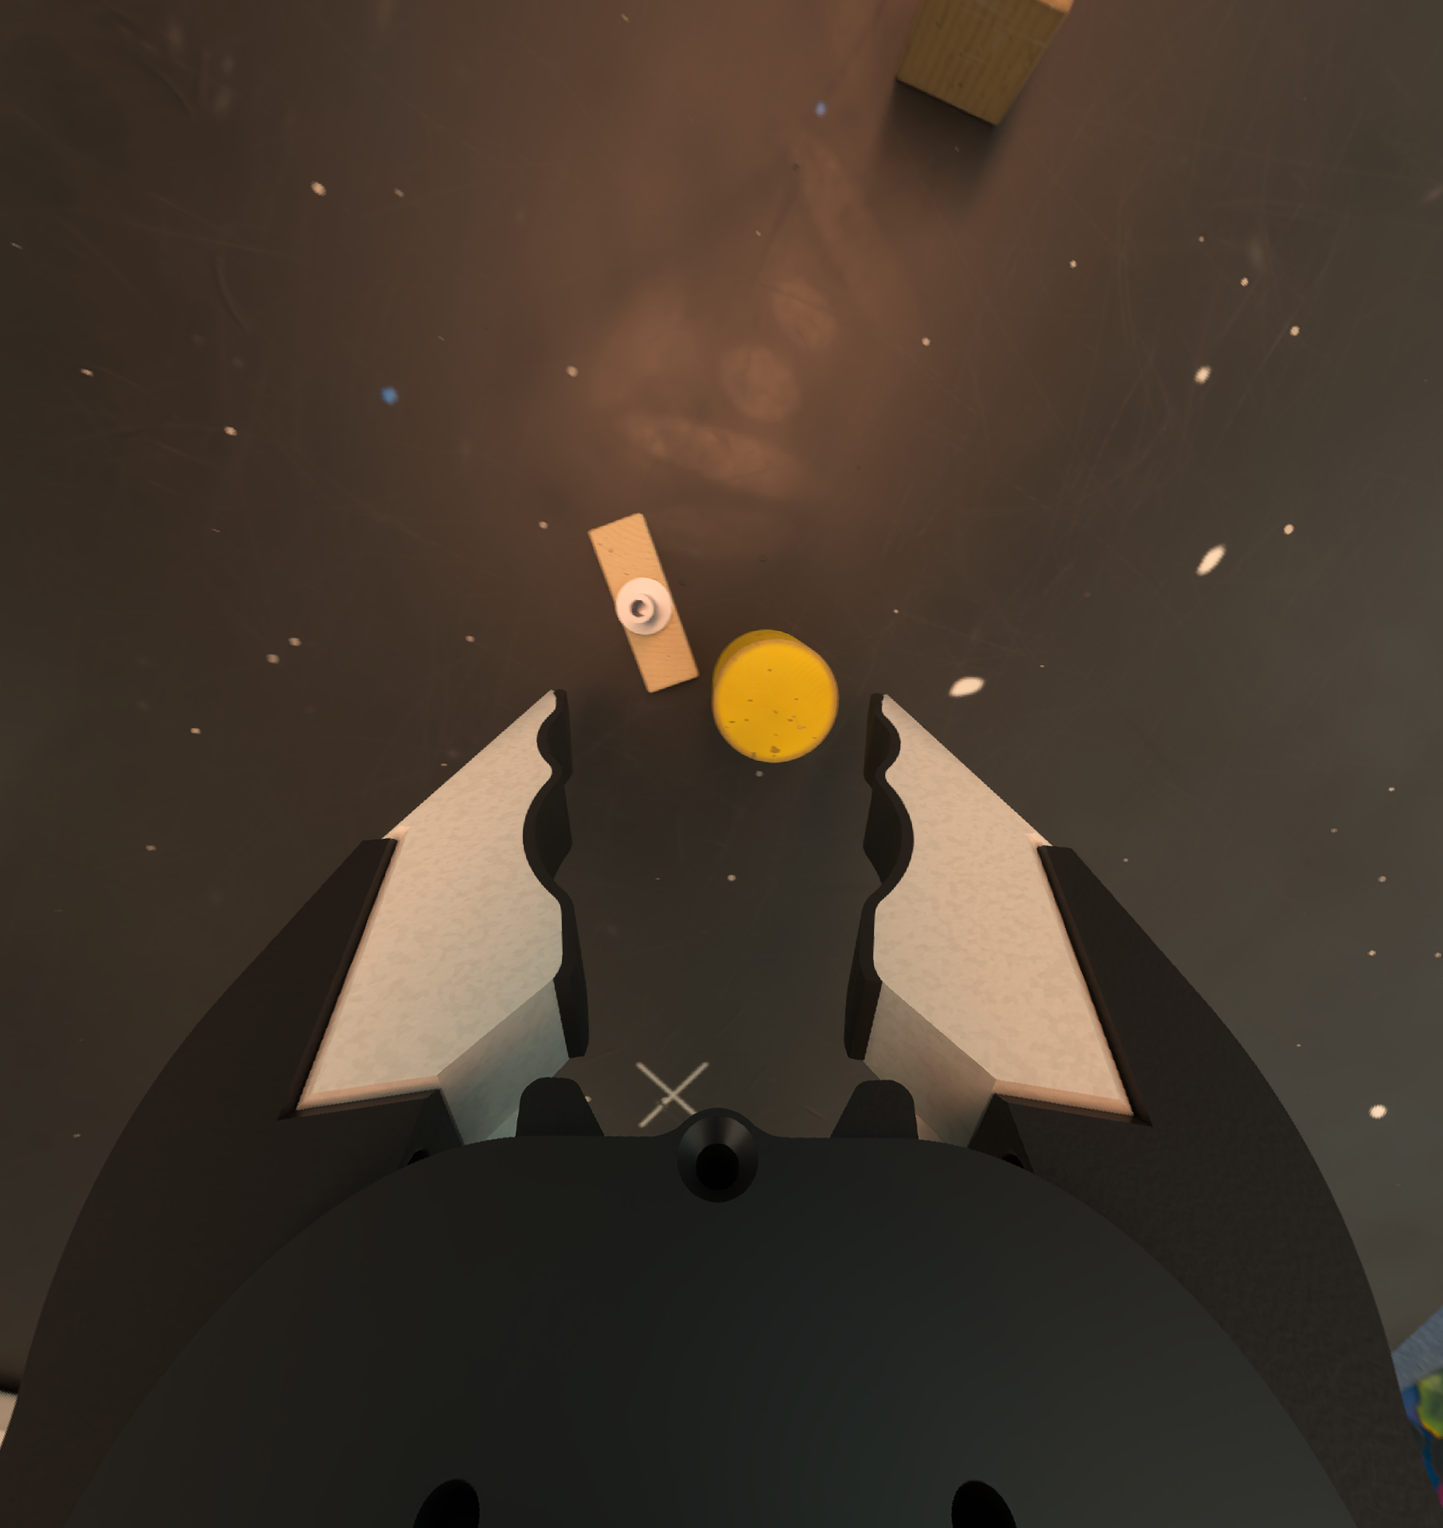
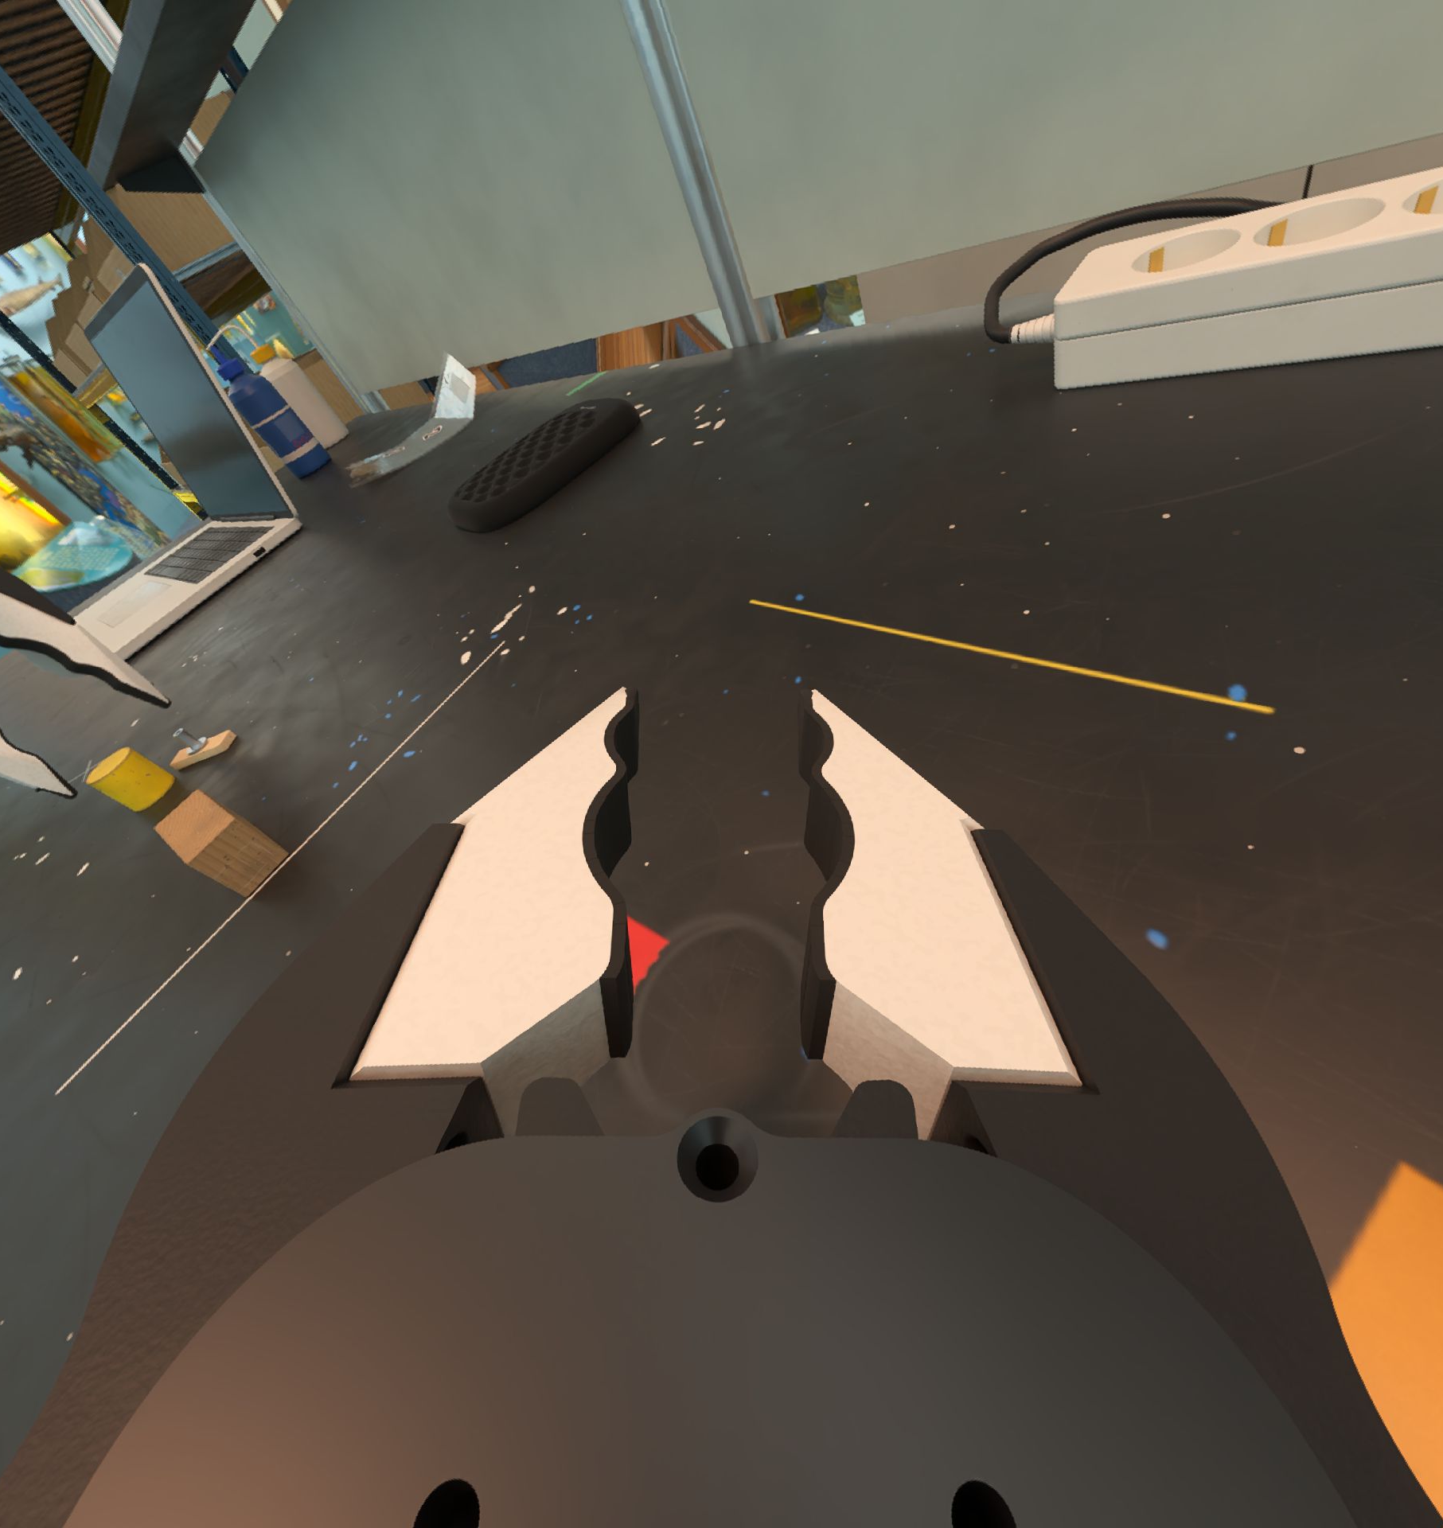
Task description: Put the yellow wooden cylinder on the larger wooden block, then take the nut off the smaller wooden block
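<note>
The yellow wooden cylinder [image 1: 774,694] stands upright on the dark table, seen from above. My left gripper [image 1: 716,699] is open and empty above it, the cylinder nearer the right finger. The smaller wooden block [image 1: 642,602] lies flat just left of it, with a white nut [image 1: 642,606] on top. The larger wooden block [image 1: 982,51] is at the top edge. In the right wrist view the cylinder [image 2: 131,777], smaller block [image 2: 205,748], nut [image 2: 188,738] and larger block [image 2: 222,842] sit far left. My right gripper [image 2: 718,699] is open and empty over bare table.
A white power strip [image 2: 1280,289] with a black cable lies at the back right. A black perforated case [image 2: 544,463], a metal bracket [image 2: 445,413], bottles [image 2: 275,413] and an open laptop [image 2: 197,496] stand at the back left. A yellow line [image 2: 1007,655] marks the table.
</note>
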Controlling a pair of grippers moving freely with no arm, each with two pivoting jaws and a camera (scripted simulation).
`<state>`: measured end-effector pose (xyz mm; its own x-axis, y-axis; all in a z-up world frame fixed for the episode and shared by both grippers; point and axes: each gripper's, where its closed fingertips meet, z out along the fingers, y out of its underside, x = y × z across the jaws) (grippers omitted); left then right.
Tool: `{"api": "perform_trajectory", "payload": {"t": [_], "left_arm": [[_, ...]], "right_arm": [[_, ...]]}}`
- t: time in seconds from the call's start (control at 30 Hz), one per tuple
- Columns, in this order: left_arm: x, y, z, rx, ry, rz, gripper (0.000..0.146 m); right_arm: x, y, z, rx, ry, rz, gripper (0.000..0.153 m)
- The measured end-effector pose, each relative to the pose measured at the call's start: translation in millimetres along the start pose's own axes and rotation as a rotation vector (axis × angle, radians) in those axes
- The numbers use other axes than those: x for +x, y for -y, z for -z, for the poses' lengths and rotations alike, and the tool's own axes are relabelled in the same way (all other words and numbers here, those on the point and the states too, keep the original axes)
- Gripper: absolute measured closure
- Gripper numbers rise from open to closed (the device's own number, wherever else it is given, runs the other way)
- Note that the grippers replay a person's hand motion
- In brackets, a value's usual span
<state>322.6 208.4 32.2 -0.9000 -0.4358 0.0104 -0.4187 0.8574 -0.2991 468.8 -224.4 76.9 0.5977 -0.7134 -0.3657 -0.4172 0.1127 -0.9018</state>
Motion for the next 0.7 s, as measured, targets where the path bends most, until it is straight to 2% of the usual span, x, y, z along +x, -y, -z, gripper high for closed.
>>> {"api": "perform_trajectory", "payload": {"t": [0.17,0.5,0.7], "left_arm": [[13,-3,-8,-0.003,-0.031,0.044,0.086],[13,-9,-18,-0.015,0.014,0.054,0.113],[15,-9,-17,-0.015,0.019,0.040,0.113]], "right_arm": [[0,0,0,0.003,0.001,0.001,0.114],[-1,1,1,0.010,0.007,0.003,0.114],[-1,2,2,0.018,0.011,0.003,0.114]]}}
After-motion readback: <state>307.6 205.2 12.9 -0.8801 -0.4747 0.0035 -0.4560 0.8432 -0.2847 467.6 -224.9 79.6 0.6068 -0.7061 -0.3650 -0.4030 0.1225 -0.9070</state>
